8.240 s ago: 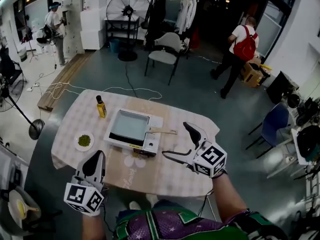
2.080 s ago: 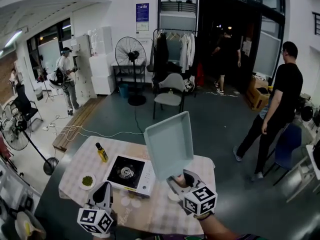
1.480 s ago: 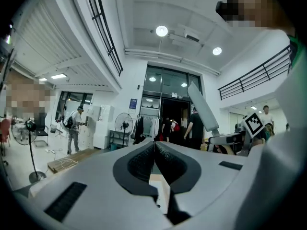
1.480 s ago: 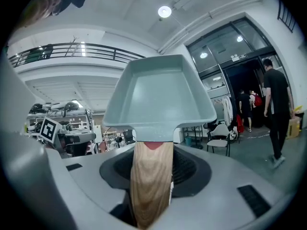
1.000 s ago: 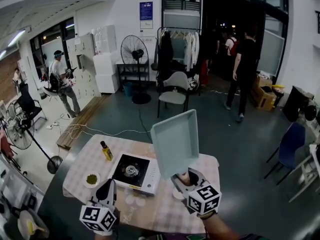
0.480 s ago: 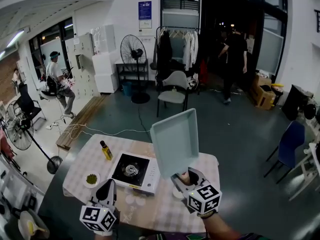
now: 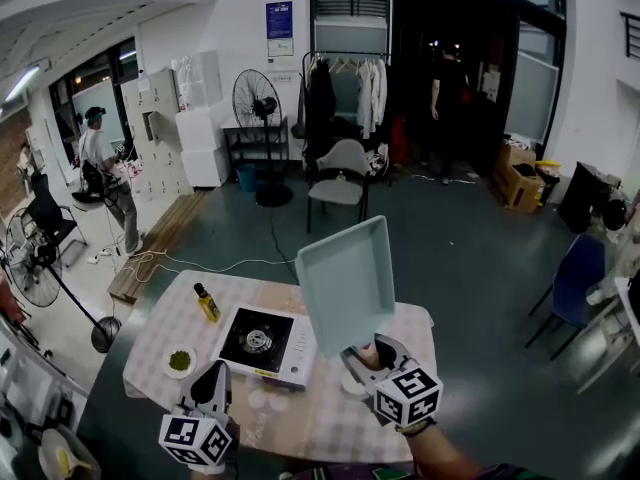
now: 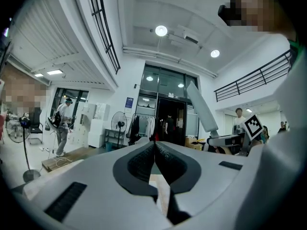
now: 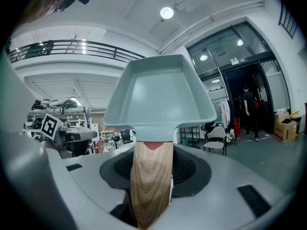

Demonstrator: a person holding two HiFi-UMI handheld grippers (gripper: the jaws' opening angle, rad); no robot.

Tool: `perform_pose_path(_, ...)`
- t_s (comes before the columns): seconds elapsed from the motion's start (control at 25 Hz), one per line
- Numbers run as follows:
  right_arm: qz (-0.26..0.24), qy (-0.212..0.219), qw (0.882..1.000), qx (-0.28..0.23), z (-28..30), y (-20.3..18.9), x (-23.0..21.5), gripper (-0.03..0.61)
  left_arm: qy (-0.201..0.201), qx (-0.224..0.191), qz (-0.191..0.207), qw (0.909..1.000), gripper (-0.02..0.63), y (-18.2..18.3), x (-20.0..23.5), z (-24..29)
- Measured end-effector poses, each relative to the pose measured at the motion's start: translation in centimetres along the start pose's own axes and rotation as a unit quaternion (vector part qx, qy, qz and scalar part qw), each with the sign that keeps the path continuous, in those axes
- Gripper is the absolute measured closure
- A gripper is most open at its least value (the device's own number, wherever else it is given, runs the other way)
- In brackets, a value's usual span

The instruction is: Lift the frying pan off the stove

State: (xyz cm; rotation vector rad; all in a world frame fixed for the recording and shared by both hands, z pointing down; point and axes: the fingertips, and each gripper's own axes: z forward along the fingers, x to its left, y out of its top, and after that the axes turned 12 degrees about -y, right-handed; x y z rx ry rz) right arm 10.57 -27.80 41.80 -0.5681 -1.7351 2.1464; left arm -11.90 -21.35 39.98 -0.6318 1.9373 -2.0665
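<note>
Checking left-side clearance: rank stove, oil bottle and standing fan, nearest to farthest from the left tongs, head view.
1. Stove, on the table, just right of the left tongs.
2. Oil bottle, on the table's far side.
3. Standing fan, far off, behind the table.

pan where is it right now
Head view, right of centre: the pan is raised off the stove, tilted up, its handle gripped in the right claw above the table's right side.
</note>
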Motion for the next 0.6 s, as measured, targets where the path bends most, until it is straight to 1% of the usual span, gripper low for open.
perform_pose_path(0.2,0.000,-0.005,1.000,0.000,-0.4,-0.3,-0.3,0.400,0.000,0.000,-0.005,1.0000,0.591,-1.1,0.1,-0.5)
perform_pose_path(0.44,-0.009,-0.011,1.000,-0.003,-0.5,-0.3,-0.4,0.400,-0.004,-0.003,-0.011,0.9999,0.591,-1.2,0.5,-0.2)
perform_pose_path(0.6,-0.015,-0.017,1.000,-0.001,-0.2,-0.5,-0.5,0.400,-0.005,-0.004,-0.007,1.0000,0.591,-0.8,1.1,-0.1)
